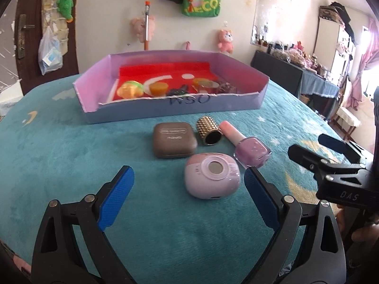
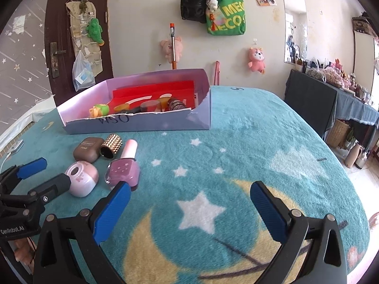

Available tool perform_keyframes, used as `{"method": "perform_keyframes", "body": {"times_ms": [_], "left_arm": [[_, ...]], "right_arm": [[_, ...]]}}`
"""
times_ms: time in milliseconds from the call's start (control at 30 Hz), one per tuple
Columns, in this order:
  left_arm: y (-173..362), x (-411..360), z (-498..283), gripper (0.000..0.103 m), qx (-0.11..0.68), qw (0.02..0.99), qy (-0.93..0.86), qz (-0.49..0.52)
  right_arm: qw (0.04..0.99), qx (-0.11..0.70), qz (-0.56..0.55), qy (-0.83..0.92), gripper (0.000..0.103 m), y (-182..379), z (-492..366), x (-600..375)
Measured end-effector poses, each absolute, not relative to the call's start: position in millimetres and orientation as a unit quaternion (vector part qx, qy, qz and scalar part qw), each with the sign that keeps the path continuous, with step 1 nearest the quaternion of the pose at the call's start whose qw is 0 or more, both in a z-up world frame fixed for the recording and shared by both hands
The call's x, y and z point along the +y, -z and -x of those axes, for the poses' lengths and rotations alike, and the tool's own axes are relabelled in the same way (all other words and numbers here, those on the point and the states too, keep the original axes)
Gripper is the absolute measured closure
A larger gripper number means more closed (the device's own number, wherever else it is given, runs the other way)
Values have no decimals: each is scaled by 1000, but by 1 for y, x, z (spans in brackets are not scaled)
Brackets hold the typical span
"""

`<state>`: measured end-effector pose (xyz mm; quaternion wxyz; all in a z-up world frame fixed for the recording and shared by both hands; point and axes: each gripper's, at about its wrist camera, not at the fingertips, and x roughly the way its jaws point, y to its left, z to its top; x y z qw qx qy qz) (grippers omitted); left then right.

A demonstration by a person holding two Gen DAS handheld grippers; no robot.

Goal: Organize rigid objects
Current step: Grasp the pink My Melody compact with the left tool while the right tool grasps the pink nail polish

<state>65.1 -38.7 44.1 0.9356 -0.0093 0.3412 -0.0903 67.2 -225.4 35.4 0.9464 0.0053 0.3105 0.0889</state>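
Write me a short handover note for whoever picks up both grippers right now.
Left gripper: open, empty, aimed at the pink case.
Right gripper: open, empty, over bare blanket.
Already in the box: several small items, among them a green-yellow toy and an orange cup.
Left on the blanket, in front of the box: brown case, gold cap lying on its side, nail polish bottle, pink case. Move these four into the box.

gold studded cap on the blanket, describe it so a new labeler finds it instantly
Start at the purple cardboard tray on the teal blanket; four small items lie in front of its near wall. The gold studded cap lies on its side between the brown case and the nail polish bottle. It alone is metallic, studded and hollow, with a dark open end.
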Motion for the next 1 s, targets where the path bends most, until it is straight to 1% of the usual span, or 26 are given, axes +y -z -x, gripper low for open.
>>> {"method": "perform_keyframes", "body": {"times_ms": [267,567,833,1000], "left_arm": [[-37,-32,-85,8,386,917,98,23],[-42,-3,-87,8,390,917,81,8],[-42,-2,-91,8,399,912,95,-11],[-46,6,-87,8,405,910,90,-12]], "right_arm": [[935,332,-25,-125,0,-51,-87,-232],[901,386,-11,-200,0,-43,-113,-193],[888,417,41,-188,0,-33,-124,-172],[885,428,30,-180,0,-30,-128,-185]]}}
